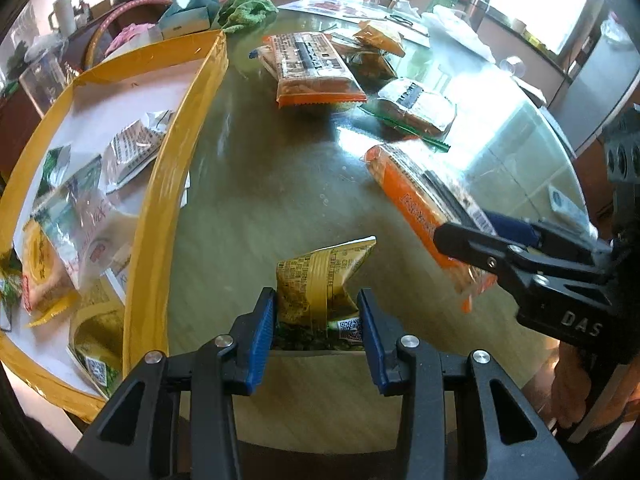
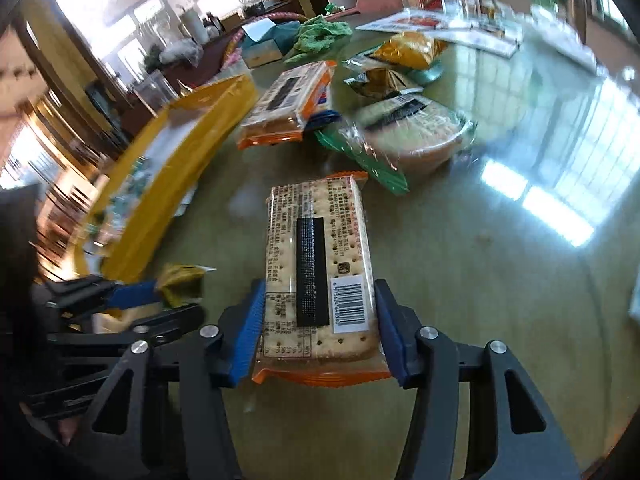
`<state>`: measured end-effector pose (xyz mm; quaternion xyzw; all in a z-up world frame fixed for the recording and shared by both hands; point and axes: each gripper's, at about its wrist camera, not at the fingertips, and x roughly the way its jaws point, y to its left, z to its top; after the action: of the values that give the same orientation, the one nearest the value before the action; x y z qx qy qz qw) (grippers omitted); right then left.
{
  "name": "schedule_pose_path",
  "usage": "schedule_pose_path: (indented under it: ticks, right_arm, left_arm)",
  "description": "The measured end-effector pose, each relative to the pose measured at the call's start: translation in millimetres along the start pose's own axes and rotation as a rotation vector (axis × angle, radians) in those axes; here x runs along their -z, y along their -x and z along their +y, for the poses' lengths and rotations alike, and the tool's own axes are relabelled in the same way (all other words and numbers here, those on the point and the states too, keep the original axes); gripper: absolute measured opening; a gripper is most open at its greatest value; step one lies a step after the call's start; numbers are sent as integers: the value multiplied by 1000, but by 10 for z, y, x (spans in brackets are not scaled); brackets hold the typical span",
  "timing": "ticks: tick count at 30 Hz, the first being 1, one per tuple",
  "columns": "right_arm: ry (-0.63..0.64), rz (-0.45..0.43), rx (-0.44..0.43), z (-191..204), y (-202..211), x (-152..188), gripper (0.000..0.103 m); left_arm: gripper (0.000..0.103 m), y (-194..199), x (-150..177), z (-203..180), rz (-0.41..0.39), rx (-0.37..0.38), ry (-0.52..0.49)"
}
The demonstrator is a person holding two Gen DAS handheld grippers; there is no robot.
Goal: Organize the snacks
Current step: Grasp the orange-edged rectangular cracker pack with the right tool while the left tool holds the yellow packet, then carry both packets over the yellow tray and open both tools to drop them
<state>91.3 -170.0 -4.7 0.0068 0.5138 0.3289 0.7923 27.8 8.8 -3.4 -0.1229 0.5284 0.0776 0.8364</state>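
At the far left sits the yellow-rimmed box [image 1: 176, 136], and it already holds several packets: a white printed one toward its far side, clear and green ones in the middle, and an orange one and a yellow one at the near end. That part of the sorting looks done.

Just right of the box, near the middle, the left gripper [image 1: 316, 316] has its jaws closed on a small yellow packet [image 1: 324, 276], pinched at its lower end and lifted off the glass surface [image 1: 260, 184].

Further right, the right gripper [image 2: 320, 332] has its jaws pressed against both long edges of an orange cracker pack [image 2: 316, 264], which is held clear of the surface and points away from the camera.

Beyond both, loose snacks are left on the surface: another orange cracker pack [image 1: 312, 68] in the middle distance, a green-edged cracker pack [image 1: 416, 108] to its right, and a few small yellow and dark packets [image 1: 376, 48] at the far side.

By my reckoning the job is around half finished: two packs are in hand and need to go left into the box, then the far cluster remains.
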Motion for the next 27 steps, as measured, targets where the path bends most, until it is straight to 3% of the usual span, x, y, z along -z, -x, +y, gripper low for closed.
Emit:
schedule_pose_path:
  ticks: [10, 15, 22, 27]
  right_arm:
    - [-119, -49, -146, 12, 186, 92, 54]
    - [-99, -124, -175, 286, 441, -33, 54]
    - [-36, -153, -227, 902, 331, -404, 54]
    - [3, -114, -206, 1291, -54, -825, 54]
  left_arm:
    - [39, 206, -7, 57, -57, 78, 41]
    - [39, 571, -119, 344, -145, 109, 103]
    - [39, 966, -379, 1067, -265, 28, 203]
    - [39, 819, -608, 1638, -262, -35, 277]
